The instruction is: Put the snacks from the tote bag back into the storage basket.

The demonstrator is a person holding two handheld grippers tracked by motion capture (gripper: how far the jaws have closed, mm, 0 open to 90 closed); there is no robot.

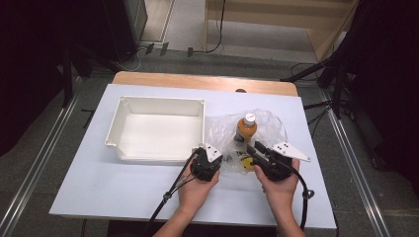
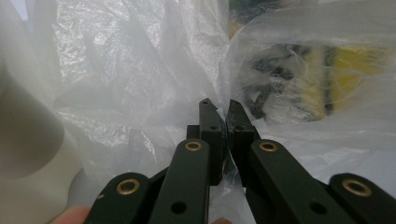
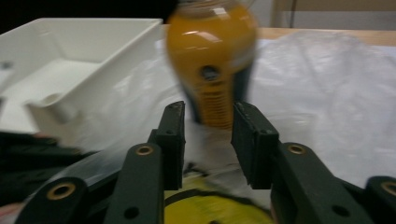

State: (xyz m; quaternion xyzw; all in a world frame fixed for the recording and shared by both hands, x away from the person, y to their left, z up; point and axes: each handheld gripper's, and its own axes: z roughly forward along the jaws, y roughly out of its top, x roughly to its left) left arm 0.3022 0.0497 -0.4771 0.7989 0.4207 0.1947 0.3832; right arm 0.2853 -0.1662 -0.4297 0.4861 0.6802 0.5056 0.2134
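High view: you are working both hands close together at the near edge of the table (image 1: 79,197), forearms coming up from the bottom, wrists level and both tools pointing away from you. Your left gripper (image 1: 204,157) is pinching the clear plastic bag (image 1: 222,132); in the left gripper view its jaws are standing together with a fold of the film trapped between the pads (image 2: 211,122), and the bag's dark and yellow contents (image 2: 299,79) are showing blurred through the plastic just beyond. Your right gripper (image 1: 253,149) is hovering with its jaws apart and nothing between them; in the right gripper view they are framing the orange bottle (image 3: 212,56), which is standing upright on the bag a little farther off, white cap on. By the look of it, you are holding the bag down while lining up on the bottle. Next you will probably need to push the right gripper forward until the pads straddle the bottle's body, then close. Beyond and to the left, the white bin (image 1: 118,126) is sitting beside the bag.
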